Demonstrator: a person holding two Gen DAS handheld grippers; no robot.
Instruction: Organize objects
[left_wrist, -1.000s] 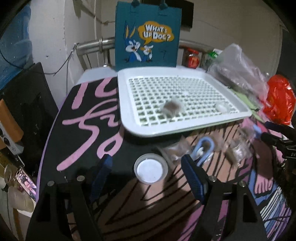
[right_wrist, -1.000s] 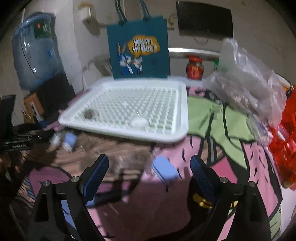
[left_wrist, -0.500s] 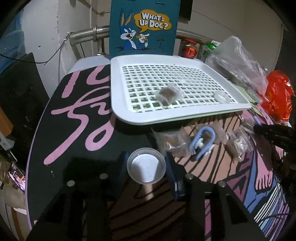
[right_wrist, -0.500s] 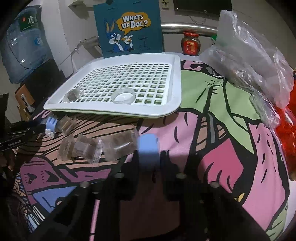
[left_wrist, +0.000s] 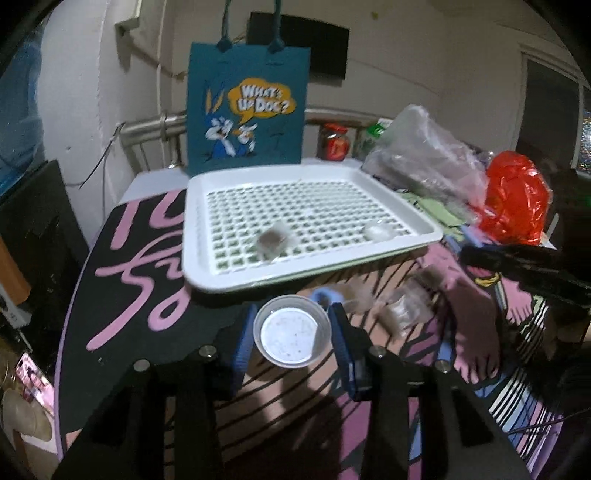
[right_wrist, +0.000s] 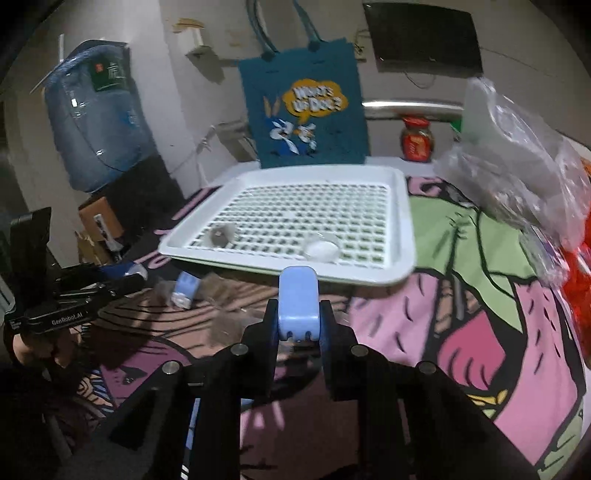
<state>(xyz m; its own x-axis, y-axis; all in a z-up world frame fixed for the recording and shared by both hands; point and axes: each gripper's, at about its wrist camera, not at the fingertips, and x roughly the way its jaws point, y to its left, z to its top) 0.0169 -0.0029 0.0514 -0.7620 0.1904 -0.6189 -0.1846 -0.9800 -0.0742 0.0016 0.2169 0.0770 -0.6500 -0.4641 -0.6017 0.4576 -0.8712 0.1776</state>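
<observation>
Cup (left_wrist: 291, 335) gripped left; clip (right_wrist: 297, 303) right.

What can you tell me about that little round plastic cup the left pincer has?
The small cup is round, shallow and of clear plastic, with a whitish bottom speckled with dark flecks. It sits upright, mouth up, between the left gripper's blue fingers, which press on its two sides. It is just in front of the white tray's near rim.

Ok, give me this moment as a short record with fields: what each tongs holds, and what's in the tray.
left tongs: shut on small clear cup
right tongs: shut on blue clip
white tray: holds a small packet and a clear lid
table, in front of tray: second blue clip, loose clear packets
behind tray: teal tote bag, upright
</observation>
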